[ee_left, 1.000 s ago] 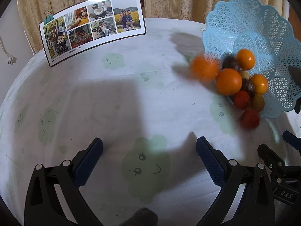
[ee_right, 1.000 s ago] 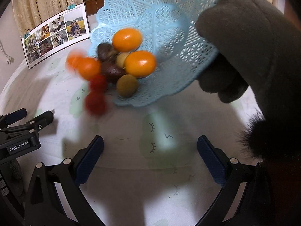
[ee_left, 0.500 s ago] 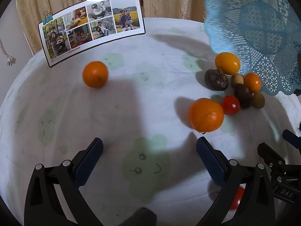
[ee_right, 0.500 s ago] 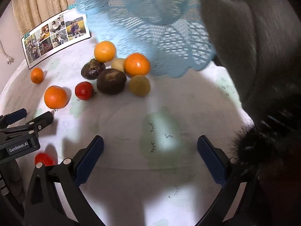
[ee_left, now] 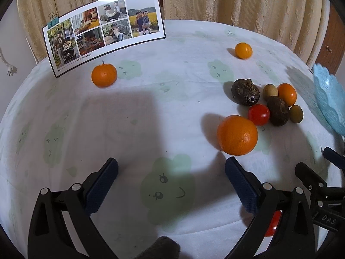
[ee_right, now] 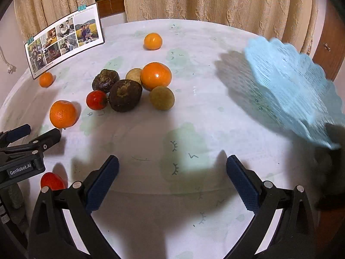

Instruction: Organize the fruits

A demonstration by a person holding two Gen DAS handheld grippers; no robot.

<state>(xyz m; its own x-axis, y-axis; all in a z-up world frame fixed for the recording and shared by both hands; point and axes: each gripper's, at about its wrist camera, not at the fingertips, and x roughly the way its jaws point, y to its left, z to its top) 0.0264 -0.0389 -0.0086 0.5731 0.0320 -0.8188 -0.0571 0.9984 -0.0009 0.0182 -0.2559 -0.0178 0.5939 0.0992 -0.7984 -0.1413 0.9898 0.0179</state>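
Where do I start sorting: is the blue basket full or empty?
Empty: the blue basket holds no fruit; the oranges and other fruit lie on the tablecloth.

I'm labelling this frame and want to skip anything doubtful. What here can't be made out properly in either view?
- Blue basket: motion-blurred in the right wrist view, cut off by the right edge in the left wrist view; what holds it is unclear.
- Red fruit: mostly hidden behind the left gripper finger in the left wrist view.
- Photo sheet: its print is too small to read.
- Dark furry shape: cut off at the right edge of the right wrist view.
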